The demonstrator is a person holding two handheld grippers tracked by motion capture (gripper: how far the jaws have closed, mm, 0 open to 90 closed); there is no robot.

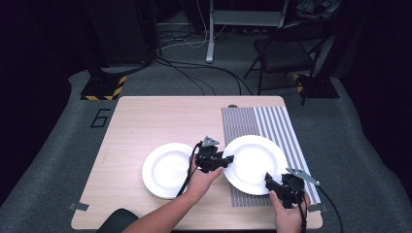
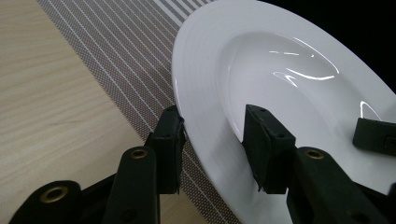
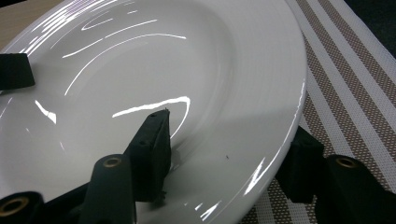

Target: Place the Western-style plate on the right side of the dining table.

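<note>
High view, nearest first: two forearms come in over the near edge of a pale wooden table (image 1: 136, 121). The right gripper (image 1: 270, 183) straddles the near right rim of a white plate (image 1: 255, 162), one jaw over the rim, one under it. The left gripper (image 1: 228, 160) straddles that plate's left rim the same way. Whether the pads press on the rim I cannot tell in either gripper view; both sets of jaws stand partly apart. This plate lies flat on a striped mat (image 1: 272, 124) at the table's right side; being round, it has no long axis and faces up. A second white plate (image 1: 163, 170) lies just left of it on bare wood. Beyond the table are grey carpet (image 1: 58, 141), loose cables and a folding chair (image 1: 284, 51) against a dark room.
</note>
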